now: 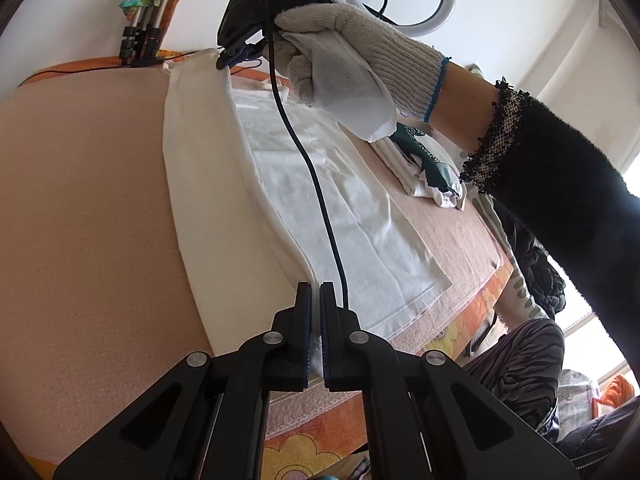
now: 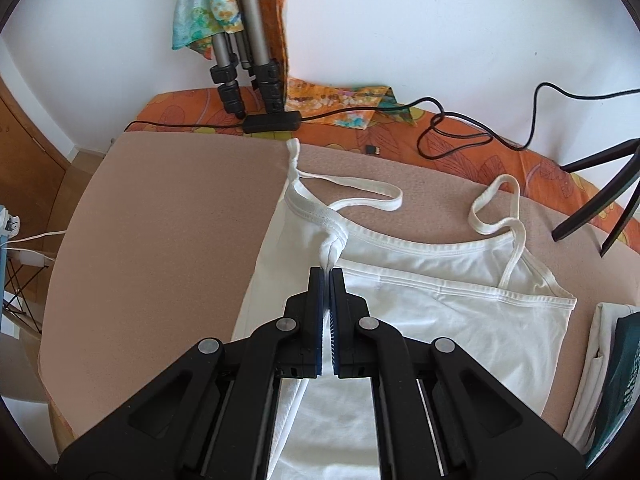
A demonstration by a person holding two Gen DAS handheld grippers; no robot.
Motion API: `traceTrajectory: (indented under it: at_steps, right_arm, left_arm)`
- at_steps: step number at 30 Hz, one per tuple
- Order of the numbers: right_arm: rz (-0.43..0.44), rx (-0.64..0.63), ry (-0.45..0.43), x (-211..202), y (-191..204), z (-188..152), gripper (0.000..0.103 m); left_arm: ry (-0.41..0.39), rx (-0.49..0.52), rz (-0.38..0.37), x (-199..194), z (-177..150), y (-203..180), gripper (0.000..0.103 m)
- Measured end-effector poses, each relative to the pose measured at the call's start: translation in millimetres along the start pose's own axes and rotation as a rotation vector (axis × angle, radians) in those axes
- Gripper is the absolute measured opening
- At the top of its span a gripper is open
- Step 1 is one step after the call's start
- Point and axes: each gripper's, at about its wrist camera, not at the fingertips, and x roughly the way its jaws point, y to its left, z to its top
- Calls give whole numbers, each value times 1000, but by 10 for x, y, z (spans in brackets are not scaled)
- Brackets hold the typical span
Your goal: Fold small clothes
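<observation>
I hold the white camisole (image 2: 420, 304), flat on the pink mat (image 2: 160, 240), pinched at its side edge in both my left gripper (image 1: 316, 292) and right gripper (image 2: 329, 276), ready to fold lengthwise.

My right hand (image 1: 352, 72) wears a white knit glove cuffed in blue; beyond that cuff my sleeve (image 1: 560, 184) is fuzzy black, trimmed with black-and-white speckled weave.
</observation>
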Motion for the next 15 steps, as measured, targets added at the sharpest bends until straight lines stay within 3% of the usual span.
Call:
traceTrajectory:
  at_steps: [7,14,15]
  right_arm:
    - [-10,41,42,230,-266,-113,3]
    - [19,33,49,361,-265,-117,3]
    - [24,30,54,377,-261,-112,3]
  left_arm:
    - [67,-2,-4,216,-31,-19,3]
    - [100,-14,-17,301,-22,-2,3]
    - [108,-13,-26,322,-20,-19,7]
